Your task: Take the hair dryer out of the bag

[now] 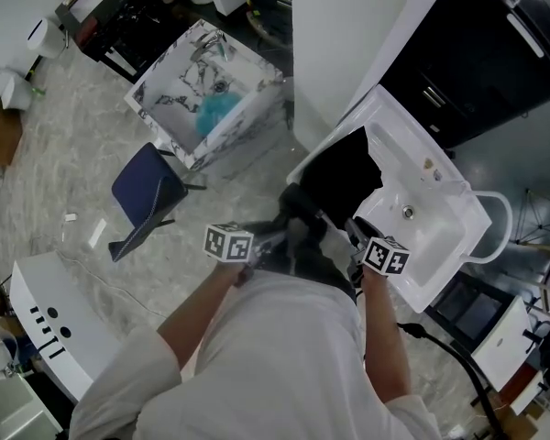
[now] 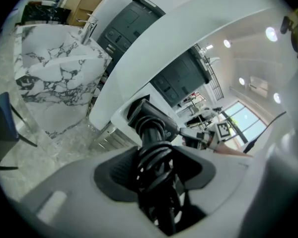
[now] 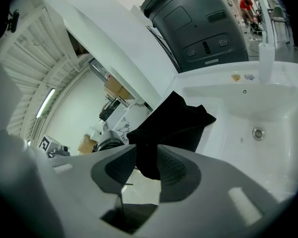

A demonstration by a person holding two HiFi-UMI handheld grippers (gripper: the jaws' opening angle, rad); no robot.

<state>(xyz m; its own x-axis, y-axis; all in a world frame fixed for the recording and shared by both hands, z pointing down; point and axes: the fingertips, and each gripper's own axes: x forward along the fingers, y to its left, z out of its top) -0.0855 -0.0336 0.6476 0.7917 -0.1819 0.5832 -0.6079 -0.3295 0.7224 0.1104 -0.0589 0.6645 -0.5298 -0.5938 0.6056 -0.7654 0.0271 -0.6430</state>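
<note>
The black hair dryer [image 1: 298, 214] hangs in front of the sink's left corner, its cord coiled round the handle. My left gripper [image 1: 266, 241] is shut on that cord-wrapped handle [image 2: 156, 165], and the dryer's body [image 2: 151, 117] sticks out past the jaws. The black bag [image 1: 348, 168] lies draped over the white sink's [image 1: 440, 223] left rim. My right gripper [image 1: 356, 235] is shut on a fold of the bag [image 3: 149, 155]. In the right gripper view the dryer [image 3: 108, 145] shows to the left of the bag, outside it.
A marbled white basin [image 1: 179, 94] with a blue thing inside stands on the floor at the far left. A blue chair [image 1: 147, 189] stands nearer. A white pillar [image 1: 348, 35] rises behind the sink. A dark cabinet [image 1: 477, 53] is at the right, and a white unit [image 1: 60, 328] at the lower left.
</note>
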